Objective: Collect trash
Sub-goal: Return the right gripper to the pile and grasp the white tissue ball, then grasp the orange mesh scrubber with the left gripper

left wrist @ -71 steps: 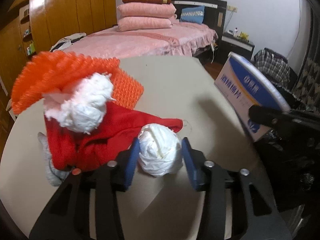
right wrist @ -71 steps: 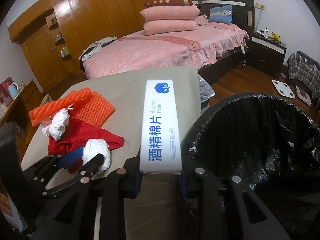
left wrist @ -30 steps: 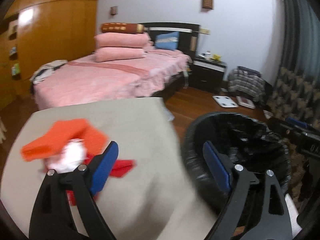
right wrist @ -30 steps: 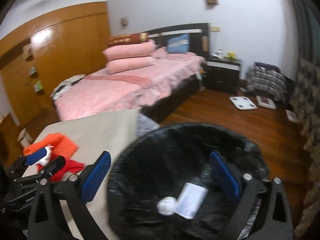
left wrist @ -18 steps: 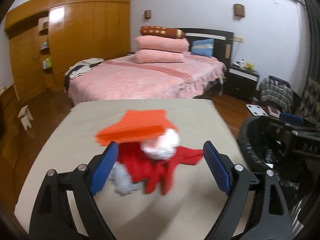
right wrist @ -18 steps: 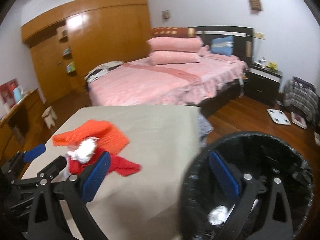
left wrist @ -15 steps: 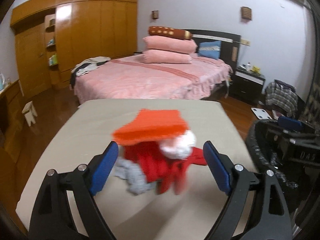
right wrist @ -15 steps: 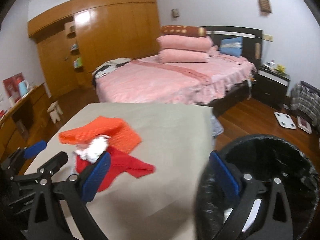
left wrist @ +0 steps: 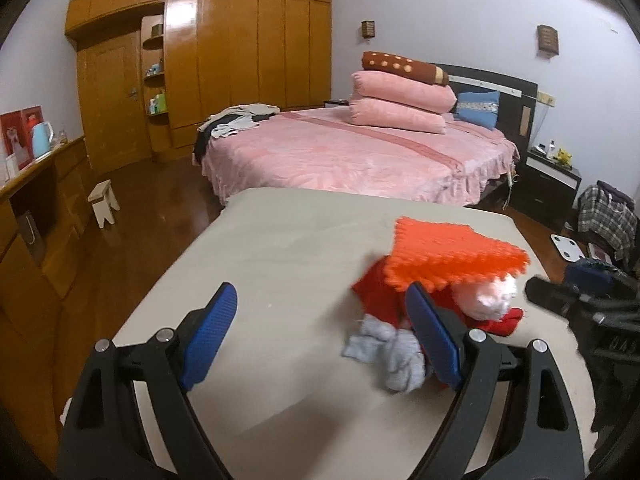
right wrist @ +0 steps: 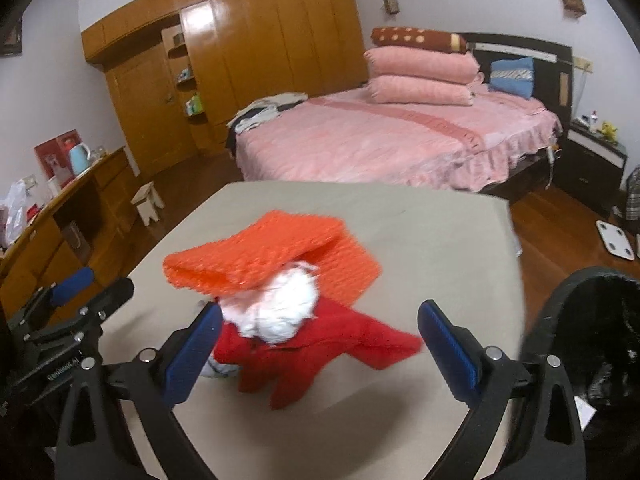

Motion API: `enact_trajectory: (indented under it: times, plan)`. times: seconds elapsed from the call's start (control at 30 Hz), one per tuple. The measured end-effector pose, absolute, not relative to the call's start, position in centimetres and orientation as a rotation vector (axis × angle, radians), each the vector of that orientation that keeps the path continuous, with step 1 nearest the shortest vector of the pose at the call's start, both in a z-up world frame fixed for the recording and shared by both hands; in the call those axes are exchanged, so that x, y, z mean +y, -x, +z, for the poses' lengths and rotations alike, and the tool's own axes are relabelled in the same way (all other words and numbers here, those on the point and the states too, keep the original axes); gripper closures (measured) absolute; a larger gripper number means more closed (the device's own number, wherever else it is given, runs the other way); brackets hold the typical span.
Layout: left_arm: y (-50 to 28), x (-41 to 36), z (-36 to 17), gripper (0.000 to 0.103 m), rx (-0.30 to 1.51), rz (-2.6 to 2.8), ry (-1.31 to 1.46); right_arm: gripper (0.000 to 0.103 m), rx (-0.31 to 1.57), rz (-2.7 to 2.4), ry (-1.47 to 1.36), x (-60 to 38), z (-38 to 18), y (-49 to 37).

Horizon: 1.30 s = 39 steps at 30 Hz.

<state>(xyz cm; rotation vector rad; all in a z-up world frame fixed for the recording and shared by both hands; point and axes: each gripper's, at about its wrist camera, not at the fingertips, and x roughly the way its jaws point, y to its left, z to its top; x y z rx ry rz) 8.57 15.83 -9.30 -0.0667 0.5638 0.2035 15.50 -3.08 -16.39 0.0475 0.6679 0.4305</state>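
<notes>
Hovering above the beige surface (left wrist: 280, 248), the left tongs (left wrist: 318, 334) were spread wide with nothing between their blue pads; bare cloth showed between them, and the right-hand pad overlapped the edge of the trash pile. The right tongs (right wrist: 318, 352) were likewise wide apart and empty, and in the right wrist view the pile sat framed between their pads. That pile lay on the surface: an orange foam net (right wrist: 264, 254) folded over on top, a white crumpled paper wad (right wrist: 280, 312) tucked just under its overhang, a red cloth (right wrist: 316, 348) spread beneath both, and a grey rag (left wrist: 390, 350) touching the near edge of the red cloth. A black-lined trash bin (right wrist: 588, 340) stood just beside the surface's right edge, with something pale showing inside it, too small to identify. Beyond the surface was a bed (left wrist: 340, 152) with pink covers and stacked pillows, and a wooden wardrobe (left wrist: 224, 52) along the far wall.
</notes>
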Motion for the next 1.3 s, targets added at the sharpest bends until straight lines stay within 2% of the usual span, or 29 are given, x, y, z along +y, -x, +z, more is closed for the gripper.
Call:
enact_trajectory:
  times: [0.17,0.23,0.33,0.43,0.47,0.5,0.6,0.93,1.2,1.23,1.3]
  plan:
    - [-8.5,16.5,-9.2,0.019,0.562,0.213,0.081,0.010,0.688,0.452,-0.021,-1.1,-17.4,-16.0]
    - [-8.7,16.6,-9.3,0.019,0.566,0.211,0.088,0.014,0.691,0.456,-0.015,-0.7,-17.7,-16.3]
    - [-8.8,16.7,-9.5,0.019,0.571,0.204,0.101,0.024,0.717,0.474,0.000,-0.2,-18.2,-16.9]
    - [-8.8,16.4,-9.8,0.019,0.575,0.195,0.101,0.047,0.758,0.508,0.000,-0.1,-19.0,-17.3]
    - [-8.9,16.3,-9.9,0.019,0.576,0.191,0.101,0.063,0.775,0.534,-0.009,-0.1,-19.1,-17.4]
    - [-9.0,16.2,-9.9,0.019,0.576,0.188,0.102,0.068,0.789,0.553,-0.019,-0.2,-19.3,-17.5]
    - [-9.1,16.0,-9.8,0.019,0.575,0.176,0.104,0.071,0.779,0.566,-0.026,-0.7,-18.9,-16.9]
    - [-9.5,14.8,-8.7,0.019,0.555,0.106,0.154,0.071,0.750,0.463,0.022,-5.0,-17.2,-15.2]
    - [-12.7,12.9,-10.1,0.020,0.621,0.067,0.159,0.071,0.748,0.393,-0.020,-7.8,-16.6,-16.0]
    - [-13.2,12.7,-10.6,0.021,0.638,0.058,0.164,0.071,0.745,0.391,-0.021,-8.0,-16.5,-16.1]
    - [-13.9,12.4,-11.6,0.032,0.677,0.041,0.170,0.071,0.744,0.392,-0.019,-7.9,-16.4,-16.0]
